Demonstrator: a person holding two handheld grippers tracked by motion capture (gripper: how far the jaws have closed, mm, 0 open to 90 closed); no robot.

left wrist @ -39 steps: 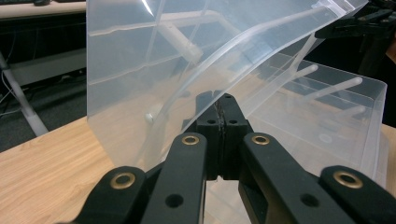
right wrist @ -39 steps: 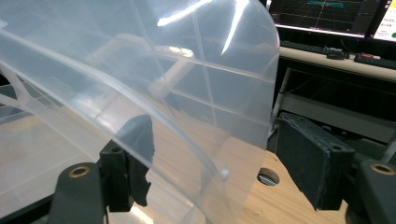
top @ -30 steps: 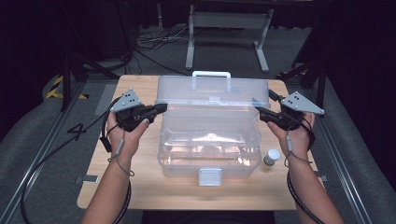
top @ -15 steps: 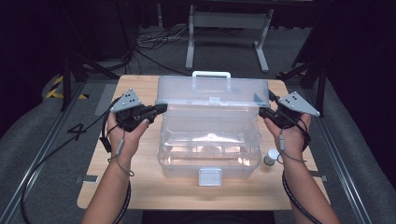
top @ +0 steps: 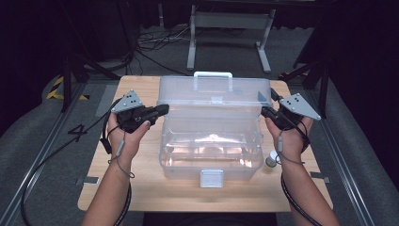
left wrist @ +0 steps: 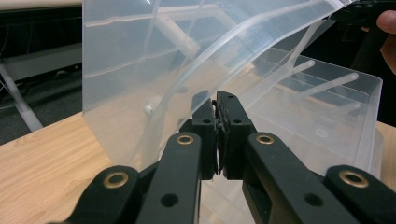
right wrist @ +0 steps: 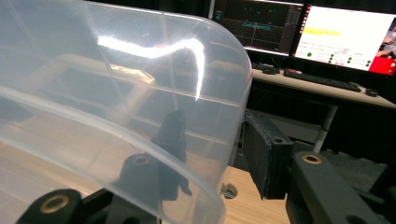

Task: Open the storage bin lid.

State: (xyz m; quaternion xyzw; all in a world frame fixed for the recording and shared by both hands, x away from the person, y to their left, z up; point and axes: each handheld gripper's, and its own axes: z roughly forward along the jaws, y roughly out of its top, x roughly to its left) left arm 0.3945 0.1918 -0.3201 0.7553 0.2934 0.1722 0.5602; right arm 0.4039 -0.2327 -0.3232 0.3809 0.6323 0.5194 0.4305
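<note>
A clear plastic toolbox (top: 211,146) stands mid-table with its lid (top: 211,96) raised and a white handle (top: 212,74) on the lid's far edge. My left gripper (top: 164,109) is shut on the lid's left rim; in the left gripper view the gripper (left wrist: 218,100) pinches the thin edge of the lid (left wrist: 140,56), and its jaws have just been easing open a little. My right gripper (top: 264,112) straddles the lid's right edge. Its jaws have just been closing around the lid (right wrist: 93,70), one behind the plastic, the other still apart from it.
A small white-capped bottle (top: 271,159) stands on the wooden table (top: 141,188) just right of the box. The box's grey latch (top: 211,178) faces the near edge. Monitors (right wrist: 345,37) and a desk lie beyond the table. Cables trail from both grippers.
The right gripper's jaws have narrowed around the lid's right edge, and that hand shifted slightly. The left hand and the lid look unchanged.
</note>
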